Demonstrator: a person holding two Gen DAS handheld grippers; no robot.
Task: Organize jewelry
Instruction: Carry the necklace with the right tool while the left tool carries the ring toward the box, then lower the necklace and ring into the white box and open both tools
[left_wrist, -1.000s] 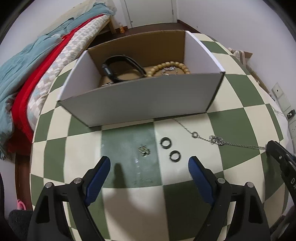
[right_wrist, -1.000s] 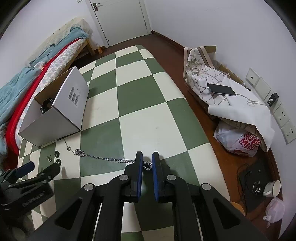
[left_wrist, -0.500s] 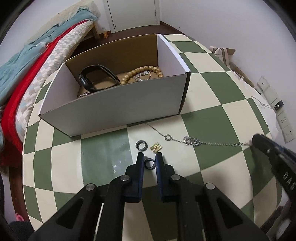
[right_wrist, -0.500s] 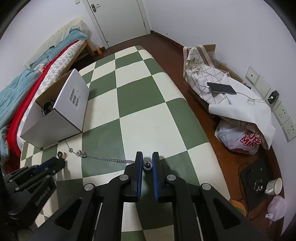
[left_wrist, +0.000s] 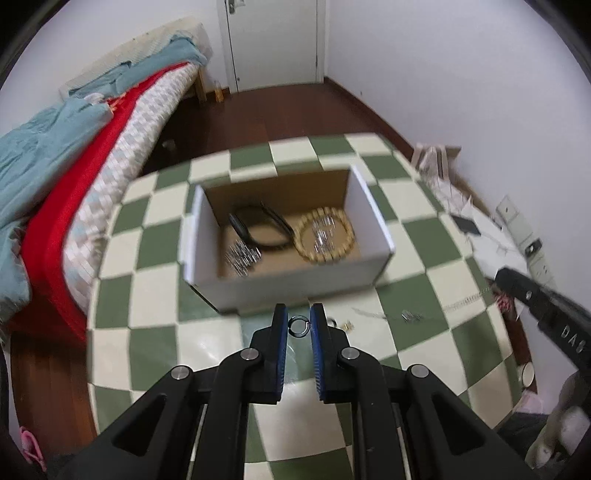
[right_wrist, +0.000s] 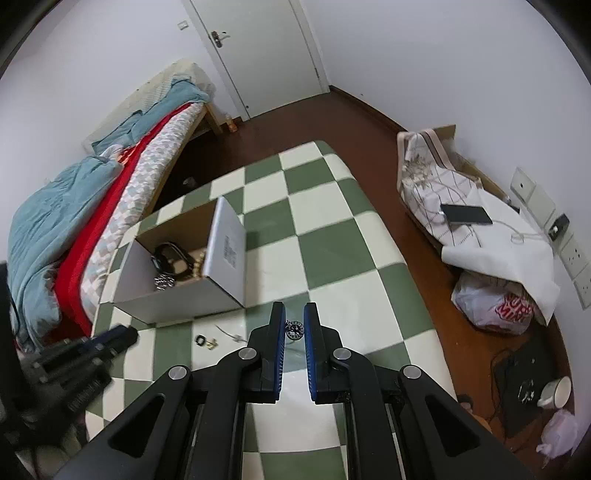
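My left gripper (left_wrist: 298, 320) is shut on a small black ring (left_wrist: 297, 326) and holds it above the checkered table, in front of the open white cardboard box (left_wrist: 295, 286). The box holds a black band (left_wrist: 258, 230), a wooden bead bracelet (left_wrist: 325, 240) and silver jewelry (left_wrist: 242, 254). My right gripper (right_wrist: 294, 320) is shut on the pendant end (right_wrist: 294, 329) of a silver chain, whose rest hangs down to the table (right_wrist: 231, 334). A second black ring (right_wrist: 200, 340) and a gold piece (right_wrist: 211, 344) lie on the table.
The green and cream checkered table (right_wrist: 332, 236) stands beside a bed (right_wrist: 74, 206) with red and blue covers. To the right, on the floor, are a cloth-covered box with a phone (right_wrist: 466, 215), a plastic bag (right_wrist: 495, 306) and a mug (right_wrist: 556, 391).
My left gripper has lifted the black ring off the table and now looks down into the box. My right gripper has risen and moved toward the box, pulling the chain up.
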